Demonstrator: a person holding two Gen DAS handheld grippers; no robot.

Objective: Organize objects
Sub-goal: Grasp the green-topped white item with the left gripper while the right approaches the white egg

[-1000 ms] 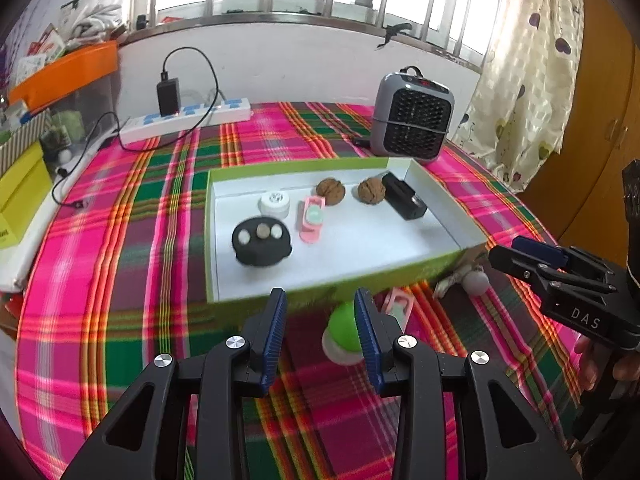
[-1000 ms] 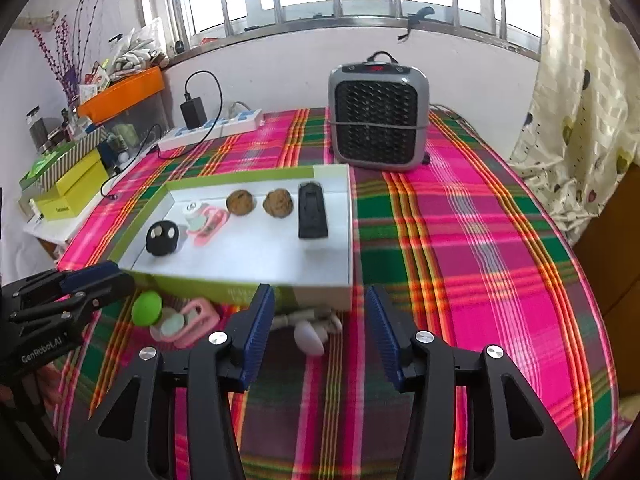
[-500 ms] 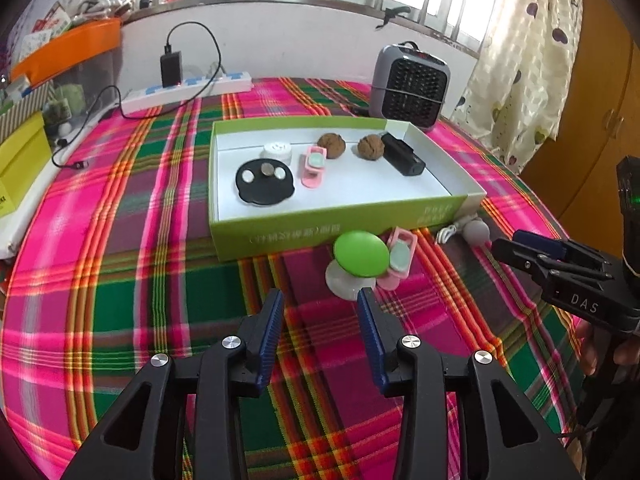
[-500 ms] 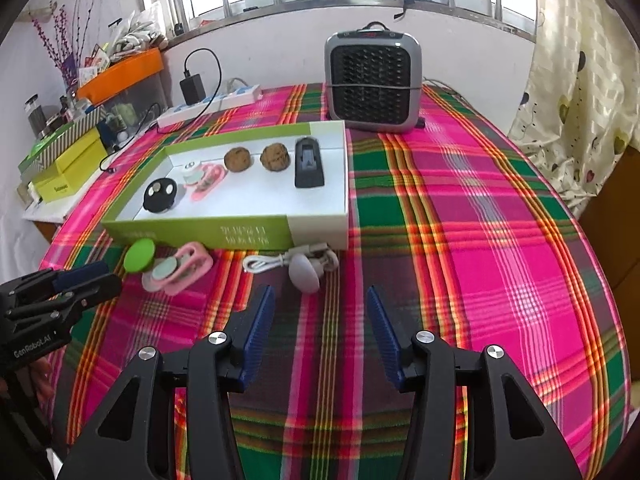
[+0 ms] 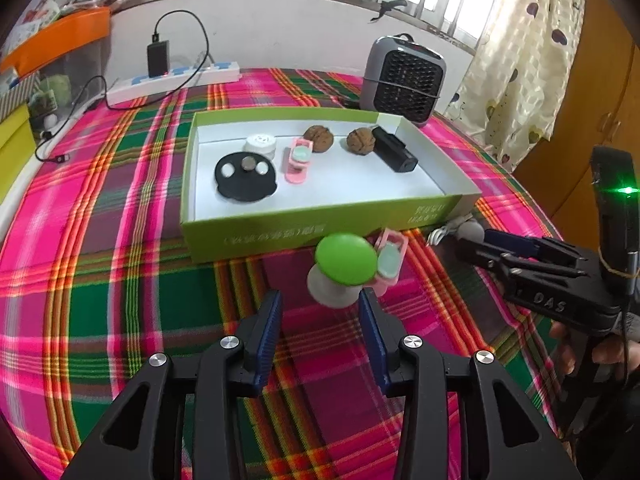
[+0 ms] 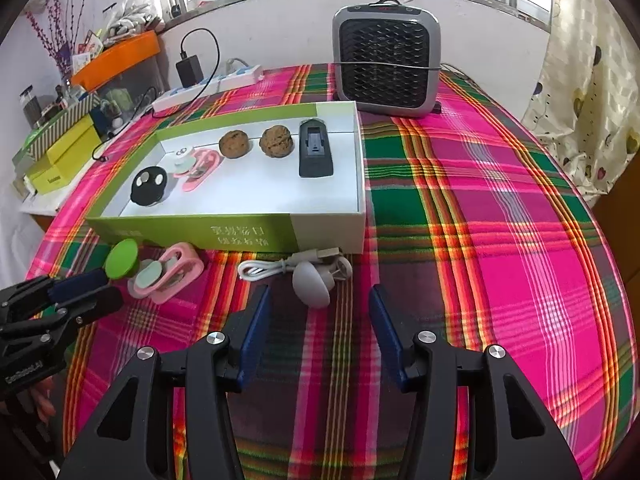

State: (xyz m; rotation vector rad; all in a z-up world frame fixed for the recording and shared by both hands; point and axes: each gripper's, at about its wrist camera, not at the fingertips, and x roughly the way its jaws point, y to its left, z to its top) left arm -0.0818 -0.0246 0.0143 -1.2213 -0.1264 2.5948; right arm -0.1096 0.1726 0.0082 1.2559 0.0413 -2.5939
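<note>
Green-capped stand [image 5: 346, 270] sits on the plaid tablecloth [image 5: 100, 280] just in front of the green box [image 5: 320, 220], touching a pink clip [image 5: 390, 262]; vs half a sec ago it's much nearer the left gripper [image 5: 320, 312] — fingers spread, nothing between them, cap just ahead of the tips; right gripper [image 6: 318, 312] also spread wide & empty, now closer to the grey mushroom-shaped gadget [image 6: 311, 283] w/ its white cable [image 6: 264, 269]; box contents unchanged — walnuts [image 6: 276, 142], black disc [image 6: 149, 185].

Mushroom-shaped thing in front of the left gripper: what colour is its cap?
Bright green cap on a white base, clearest in the left wrist view.
</note>
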